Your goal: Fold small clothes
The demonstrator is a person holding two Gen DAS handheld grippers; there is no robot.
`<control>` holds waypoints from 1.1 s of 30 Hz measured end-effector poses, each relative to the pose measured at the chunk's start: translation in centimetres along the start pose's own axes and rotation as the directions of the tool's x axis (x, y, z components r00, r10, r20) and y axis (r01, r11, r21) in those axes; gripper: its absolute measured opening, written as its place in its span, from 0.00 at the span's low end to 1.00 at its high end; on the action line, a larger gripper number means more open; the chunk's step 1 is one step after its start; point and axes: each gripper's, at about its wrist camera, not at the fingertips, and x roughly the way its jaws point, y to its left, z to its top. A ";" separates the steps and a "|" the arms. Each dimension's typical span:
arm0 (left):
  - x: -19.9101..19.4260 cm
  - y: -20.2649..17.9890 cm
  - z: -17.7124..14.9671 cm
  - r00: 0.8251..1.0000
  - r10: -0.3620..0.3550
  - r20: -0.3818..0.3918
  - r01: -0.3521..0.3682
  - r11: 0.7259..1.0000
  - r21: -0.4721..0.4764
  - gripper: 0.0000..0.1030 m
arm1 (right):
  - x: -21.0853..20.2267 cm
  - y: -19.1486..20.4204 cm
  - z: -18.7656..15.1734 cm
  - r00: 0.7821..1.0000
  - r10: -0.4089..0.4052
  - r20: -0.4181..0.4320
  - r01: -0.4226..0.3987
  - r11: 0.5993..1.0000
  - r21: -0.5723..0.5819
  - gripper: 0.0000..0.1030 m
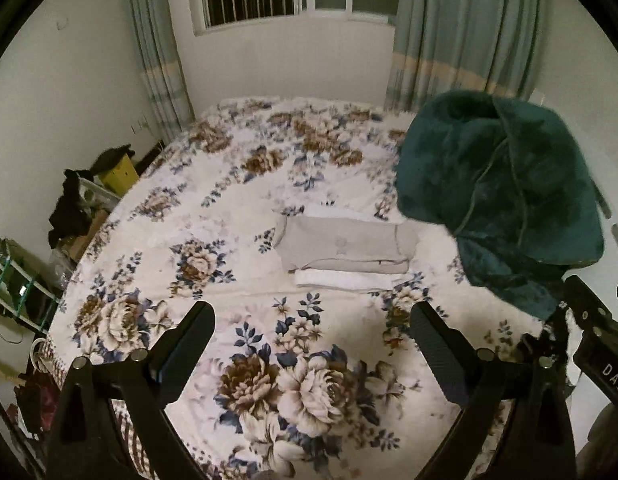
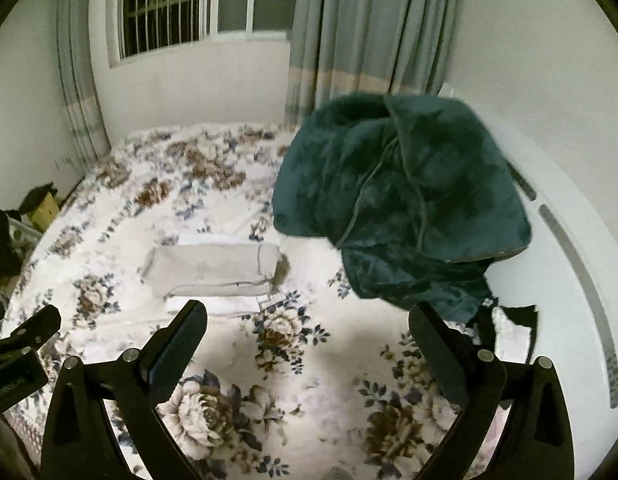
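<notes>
A folded grey garment (image 1: 343, 248) lies on a folded white one (image 1: 345, 280) in the middle of the floral bed (image 1: 229, 184). The stack also shows in the right wrist view, grey (image 2: 213, 270) over white (image 2: 217, 306). My left gripper (image 1: 313, 320) is open and empty, hovering above the bed just short of the stack. My right gripper (image 2: 309, 320) is open and empty, to the right of the stack. A small dark piece of cloth (image 2: 517, 314) lies at the bed's right edge.
A bulky dark green blanket (image 1: 501, 196) is heaped on the right side of the bed, also in the right wrist view (image 2: 401, 200). Shelves and clutter (image 1: 69, 216) stand left of the bed. A white headboard (image 2: 569, 248) runs along the right.
</notes>
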 end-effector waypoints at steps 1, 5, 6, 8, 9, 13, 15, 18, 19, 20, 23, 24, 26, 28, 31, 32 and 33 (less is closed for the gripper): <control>-2.0 -0.1 -0.2 1.000 0.006 0.024 -0.006 1.000 0.001 0.97 | -1.7 -0.5 0.0 1.000 0.007 0.014 -0.007 1.000 0.004 0.99; -6.7 -0.1 -1.1 0.998 -0.006 0.066 0.007 1.000 -0.017 0.97 | -7.6 -1.6 0.0 0.997 0.016 0.078 -0.015 1.000 -0.009 0.99; -7.7 -0.1 -1.2 0.997 -0.009 0.072 0.010 1.000 -0.020 0.97 | -9.0 -1.8 -0.1 0.996 0.021 0.091 -0.020 1.000 -0.010 0.99; -9.6 -0.1 -1.6 0.996 -0.009 0.089 0.012 1.000 -0.026 0.97 | -11.9 -2.3 -0.3 0.993 0.033 0.113 -0.031 0.999 -0.017 0.99; -10.4 -0.1 -1.8 0.995 -0.009 0.096 0.012 0.999 -0.030 0.97 | -13.1 -2.5 -0.5 0.992 0.037 0.123 -0.035 0.999 -0.019 0.99; -13.2 0.1 -2.3 0.992 -0.011 0.129 0.016 0.999 -0.033 0.97 | -17.4 -3.3 -1.0 0.986 0.049 0.157 -0.047 0.999 -0.020 0.99; -14.4 0.2 -2.7 0.989 -0.015 0.146 0.020 0.999 -0.033 0.97 | -19.2 -3.8 -1.2 0.983 0.051 0.175 -0.047 0.999 -0.024 0.99; -15.6 0.1 -3.1 0.987 -0.017 0.161 0.021 1.000 -0.022 0.97 | -21.1 -4.1 -1.3 0.980 0.058 0.193 -0.053 0.998 -0.029 0.99; -15.9 0.2 -3.2 0.986 -0.016 0.165 0.019 1.000 -0.018 0.97 | -21.8 -4.2 -1.4 0.978 0.059 0.200 -0.055 0.998 -0.028 0.99; -16.2 0.2 -3.3 0.986 -0.018 0.165 0.021 1.000 -0.016 0.97 | -22.1 -4.2 -1.4 0.977 0.061 0.204 -0.057 0.998 -0.028 0.99; -17.0 0.3 -3.6 0.985 -0.025 0.169 0.028 1.000 -0.015 0.97 | -23.0 -4.5 -1.5 0.975 0.065 0.214 -0.061 0.998 -0.024 0.99; -17.2 0.4 -3.7 0.985 -0.022 0.173 0.025 1.000 -0.014 0.97 | -23.2 -4.5 -1.6 0.975 0.065 0.213 -0.061 0.998 -0.026 0.99; -17.5 0.6 -3.7 0.984 -0.019 0.178 0.022 1.000 -0.015 0.97 | -23.7 -4.7 -1.8 0.975 0.071 0.211 -0.068 0.998 -0.018 0.99; -17.7 0.7 -3.7 0.985 -0.026 0.172 0.029 0.999 -0.015 0.97 | -23.8 -4.8 -2.0 0.975 0.075 0.208 -0.071 0.997 -0.023 0.99; -17.6 0.8 -3.6 0.985 -0.022 0.169 0.026 0.999 -0.021 1.00 | -23.7 -4.8 -2.0 0.976 0.083 0.199 -0.079 0.996 -0.030 0.99; -17.6 0.8 -3.5 0.986 -0.019 0.166 0.023 0.999 -0.022 1.00 | -23.7 -4.7 -1.9 0.977 0.086 0.195 -0.081 0.996 -0.034 1.00; -17.5 0.8 -3.5 0.987 -0.018 0.161 0.022 1.000 -0.022 1.00 | -23.5 -4.7 -1.9 0.978 0.088 0.191 -0.083 0.996 -0.036 1.00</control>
